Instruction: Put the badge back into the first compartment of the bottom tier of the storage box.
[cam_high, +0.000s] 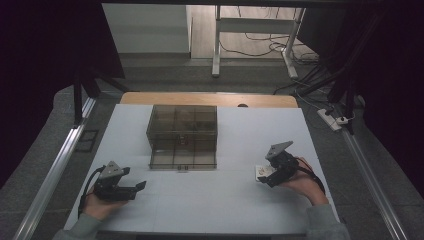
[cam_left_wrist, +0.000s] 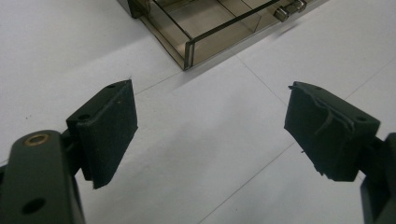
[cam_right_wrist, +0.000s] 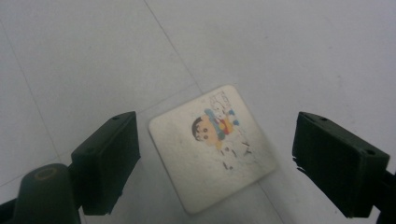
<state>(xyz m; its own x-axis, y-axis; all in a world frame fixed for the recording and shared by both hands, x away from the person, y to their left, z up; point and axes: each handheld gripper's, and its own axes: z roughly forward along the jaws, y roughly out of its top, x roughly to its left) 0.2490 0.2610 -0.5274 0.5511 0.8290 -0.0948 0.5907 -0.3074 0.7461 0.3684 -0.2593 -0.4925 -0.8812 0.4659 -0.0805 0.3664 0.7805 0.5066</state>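
Right gripper (cam_right_wrist: 212, 156): jaws spread wide, straddling flat white square card with cartoon print (cam_right_wrist: 212, 151), lying on white tabletop (cam_high: 220, 195) near right edge | Left gripper (cam_left_wrist: 210, 135): jaws released, empty, bare surface between | Smoky transparent plastic compartment box (cam_high: 183, 136): centre, well apart from both, open room all round.

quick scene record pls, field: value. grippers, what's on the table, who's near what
surface: white table
box: smoky clear compartment box, lid open, table centre
card: square white cartoon card, flat on the table
right gripper: open, fingers either side of the card, not touching it
left gripper: open, nothing between fingers, pointed toward the box's front corner
contact: none
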